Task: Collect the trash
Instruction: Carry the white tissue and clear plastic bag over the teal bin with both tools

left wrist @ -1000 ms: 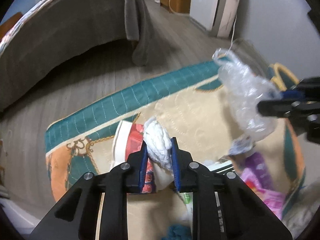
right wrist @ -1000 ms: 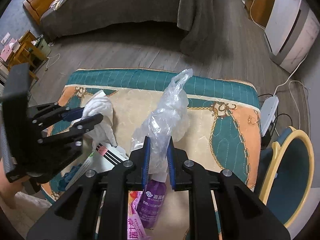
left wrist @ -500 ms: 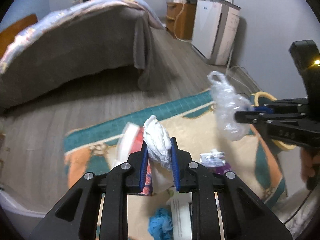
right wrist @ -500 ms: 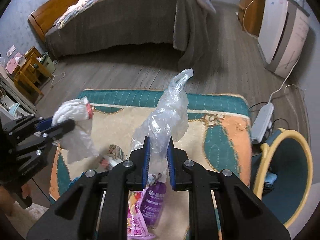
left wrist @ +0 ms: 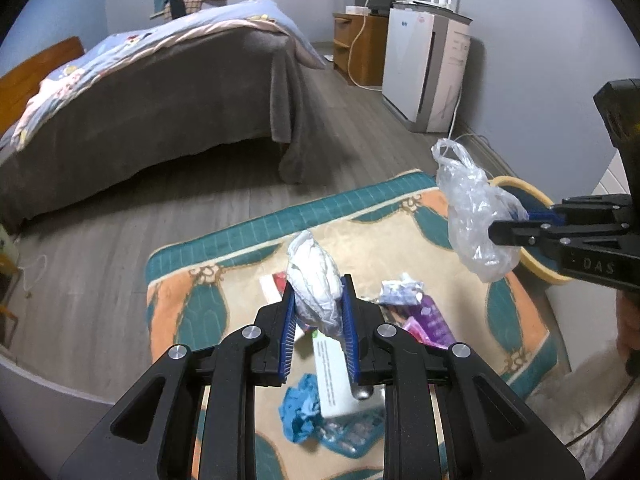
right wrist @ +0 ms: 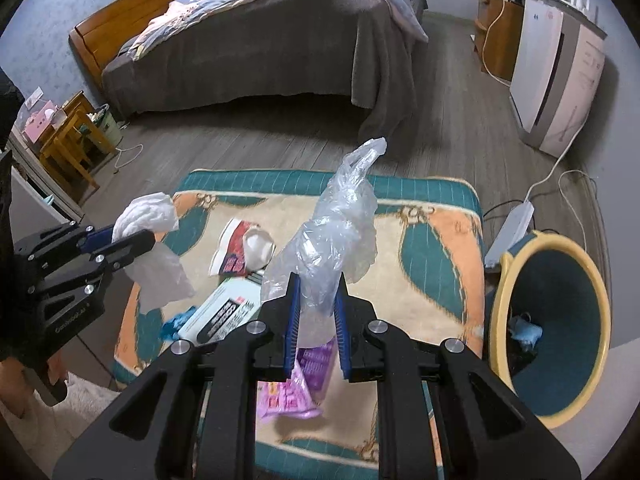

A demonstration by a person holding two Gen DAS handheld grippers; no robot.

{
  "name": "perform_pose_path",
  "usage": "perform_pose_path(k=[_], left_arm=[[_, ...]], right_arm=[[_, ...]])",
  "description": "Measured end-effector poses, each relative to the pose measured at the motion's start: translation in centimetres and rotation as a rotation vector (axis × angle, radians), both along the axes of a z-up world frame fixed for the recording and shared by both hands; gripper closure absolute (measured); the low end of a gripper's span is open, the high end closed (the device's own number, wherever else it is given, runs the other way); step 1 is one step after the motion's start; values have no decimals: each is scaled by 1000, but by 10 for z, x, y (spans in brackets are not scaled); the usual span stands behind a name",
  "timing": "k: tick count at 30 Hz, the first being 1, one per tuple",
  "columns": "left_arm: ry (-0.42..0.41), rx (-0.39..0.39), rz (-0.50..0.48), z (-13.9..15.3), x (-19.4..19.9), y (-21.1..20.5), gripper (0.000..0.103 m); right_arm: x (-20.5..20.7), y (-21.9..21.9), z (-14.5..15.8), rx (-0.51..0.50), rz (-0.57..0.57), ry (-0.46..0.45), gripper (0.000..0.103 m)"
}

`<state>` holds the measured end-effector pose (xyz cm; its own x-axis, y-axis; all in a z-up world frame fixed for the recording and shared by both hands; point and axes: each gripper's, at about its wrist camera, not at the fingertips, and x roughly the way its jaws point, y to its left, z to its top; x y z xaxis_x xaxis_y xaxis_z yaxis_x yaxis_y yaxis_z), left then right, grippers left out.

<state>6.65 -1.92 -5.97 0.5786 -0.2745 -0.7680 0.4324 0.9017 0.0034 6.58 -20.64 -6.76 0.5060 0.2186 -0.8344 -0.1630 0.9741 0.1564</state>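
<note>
My left gripper [left wrist: 318, 300] is shut on a crumpled white tissue [left wrist: 314, 276] and holds it in the air above the patterned rug [left wrist: 180, 312]. To its right, my right gripper [right wrist: 316, 292] is shut on a clear plastic bag [right wrist: 340, 232] that sticks up from the jaws. Each wrist view shows the other side's load: the tissue [right wrist: 148, 216] at the left, the bag [left wrist: 472, 216] at the right. A yellow-rimmed teal bin [right wrist: 500, 312] stands off the rug's right edge, with some scraps inside.
On the rug lie a white box [right wrist: 224, 312], pink and purple wrappers [right wrist: 288, 396], a blue glove [right wrist: 176, 320] and a red-and-white pack [right wrist: 236, 244]. A power strip [right wrist: 512, 228] lies beside the bin. A bed [right wrist: 260, 40] and a white appliance [right wrist: 560, 72] stand beyond.
Both grippers have risen and tilted up with their loads still held. The rug and its litter now look smaller and farther below, and more of the room shows.
</note>
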Motion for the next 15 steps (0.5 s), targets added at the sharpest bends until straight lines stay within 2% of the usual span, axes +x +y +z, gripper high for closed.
perform_pose_path(k=[9, 15], left_arm=[[-6, 0, 9, 4, -10, 5, 81], [-8, 1, 35, 13, -12, 4, 81]], right_arm=[[-17, -4, -1, 0, -21, 18, 87], [-20, -8, 9, 1, -32, -1, 87]])
